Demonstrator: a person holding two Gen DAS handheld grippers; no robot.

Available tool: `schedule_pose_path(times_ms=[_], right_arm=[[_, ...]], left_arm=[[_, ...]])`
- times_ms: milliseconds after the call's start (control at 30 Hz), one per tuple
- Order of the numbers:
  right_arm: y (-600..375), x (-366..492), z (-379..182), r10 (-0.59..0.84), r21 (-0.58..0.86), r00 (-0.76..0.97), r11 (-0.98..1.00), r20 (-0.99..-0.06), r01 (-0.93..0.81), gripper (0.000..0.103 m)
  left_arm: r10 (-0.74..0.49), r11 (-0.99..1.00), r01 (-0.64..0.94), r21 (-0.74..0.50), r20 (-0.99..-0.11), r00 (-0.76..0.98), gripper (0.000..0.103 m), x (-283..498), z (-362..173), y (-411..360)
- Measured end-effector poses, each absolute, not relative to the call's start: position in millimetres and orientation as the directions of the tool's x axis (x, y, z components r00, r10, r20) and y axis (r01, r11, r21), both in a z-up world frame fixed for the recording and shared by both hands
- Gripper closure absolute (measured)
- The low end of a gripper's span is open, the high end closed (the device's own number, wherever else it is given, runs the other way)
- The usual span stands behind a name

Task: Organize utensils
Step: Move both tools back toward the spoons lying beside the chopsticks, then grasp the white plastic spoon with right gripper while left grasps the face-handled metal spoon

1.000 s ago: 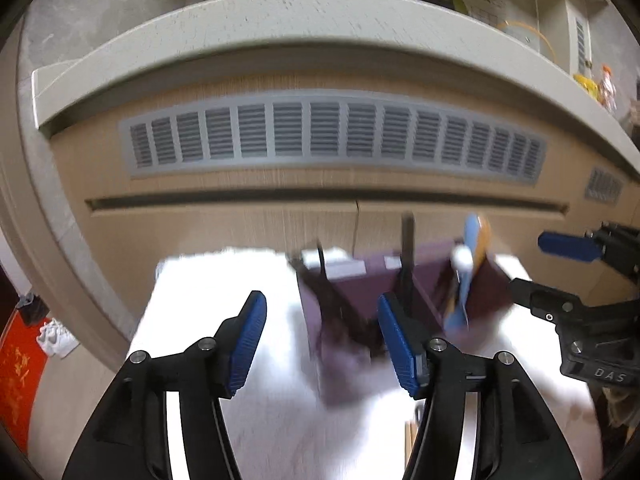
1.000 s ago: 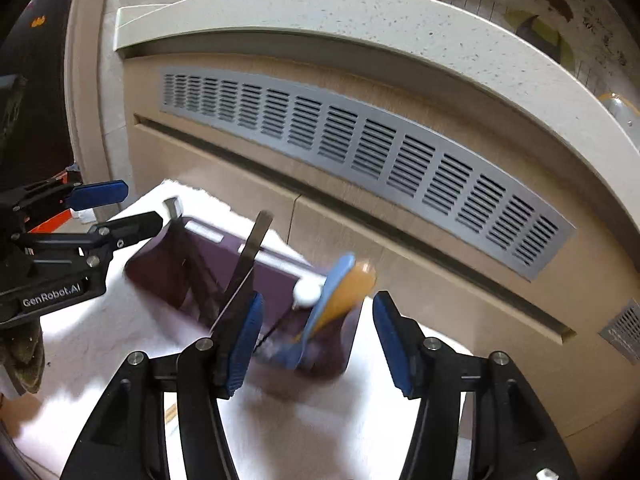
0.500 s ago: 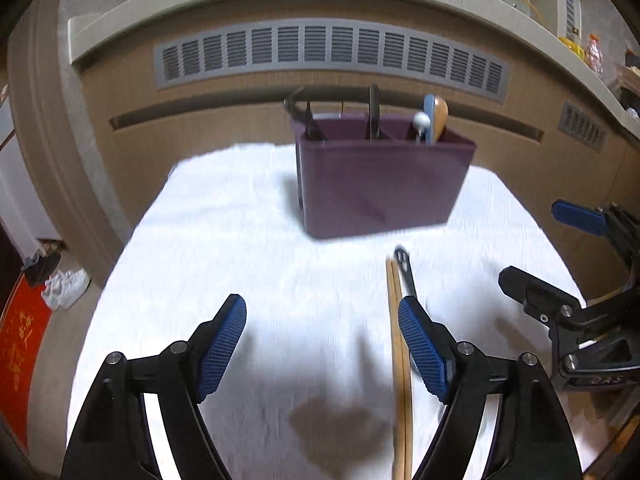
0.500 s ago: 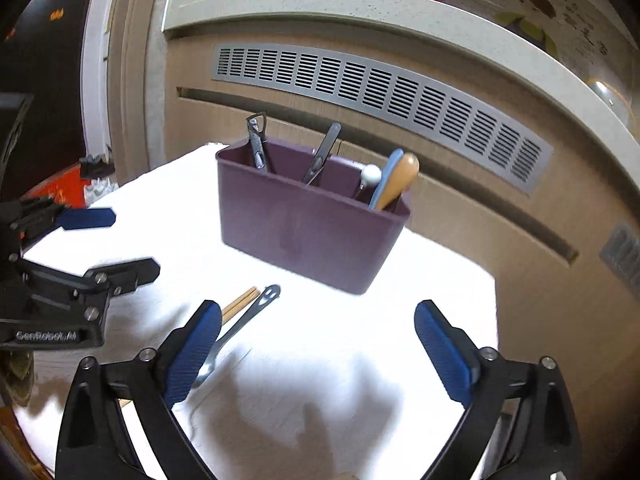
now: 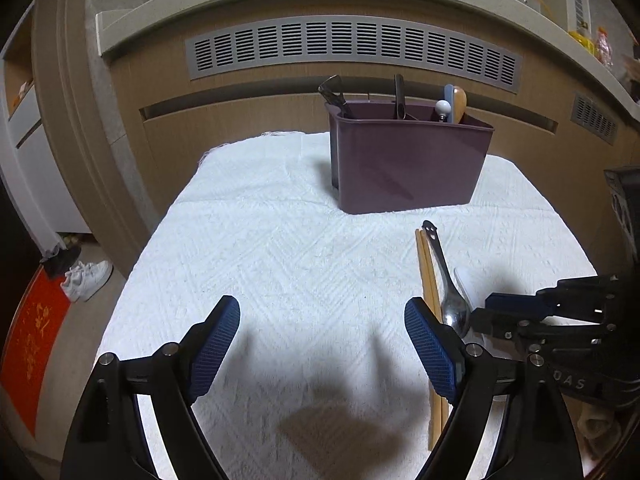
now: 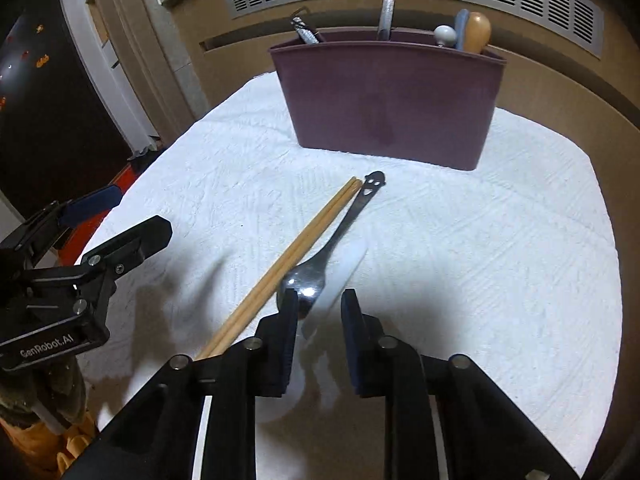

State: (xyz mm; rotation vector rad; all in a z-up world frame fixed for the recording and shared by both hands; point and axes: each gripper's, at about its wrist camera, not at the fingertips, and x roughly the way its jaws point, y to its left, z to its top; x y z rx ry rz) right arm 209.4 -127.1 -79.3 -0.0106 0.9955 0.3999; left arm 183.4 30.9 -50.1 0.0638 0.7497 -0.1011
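White-clothed worktop [image 6: 480,248] carried a purple caddy [image 6: 392,100], chopsticks [image 6: 296,248] and spoon [image 6: 320,256]. Left gripper [image 5: 322,344] fingers were opening, empty; right gripper [image 6: 320,320] fingers were closing beside the spoon bowl.

Bench covered by a white textured cloth [image 5: 280,240]. At the far side, standing upright on the cloth, a dark purple plastic utensil caddy [image 6: 392,100]. Nearer, well apart from the caddy, a pair of light wooden chopsticks [image 6: 288,260] lying side by side, touching a shiny steel spoon with a smiley-face handle end [image 6: 340,236] just beside them.
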Motion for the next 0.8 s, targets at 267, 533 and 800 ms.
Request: schedule_pose_path(times_ms=[267,533,800], right_arm=[[-113.5,209.8,-93.0,0.239,0.086,0.467,0.942,-0.851,-0.326,0.092],[-146.4,198.0,-79.8,0.248,0.096,0.499,0.946,-0.83,-0.31,0.095],[-199.4,194.1,-75.4,0.189,0.087,0.554,0.975,-0.811,-0.206,0.095]], left_arm=[[-0.069,0.993,0.114,0.017,-0.701,0.71,0.018,183.8,-57.3,32.2],[-0.083,0.989,0.148,0.028,-0.718,0.691,0.018,185.5,-59.5,17.8],[-0.148,0.968,0.25,0.03,-0.737,0.66,0.019,185.4,-60.6,-13.1]])
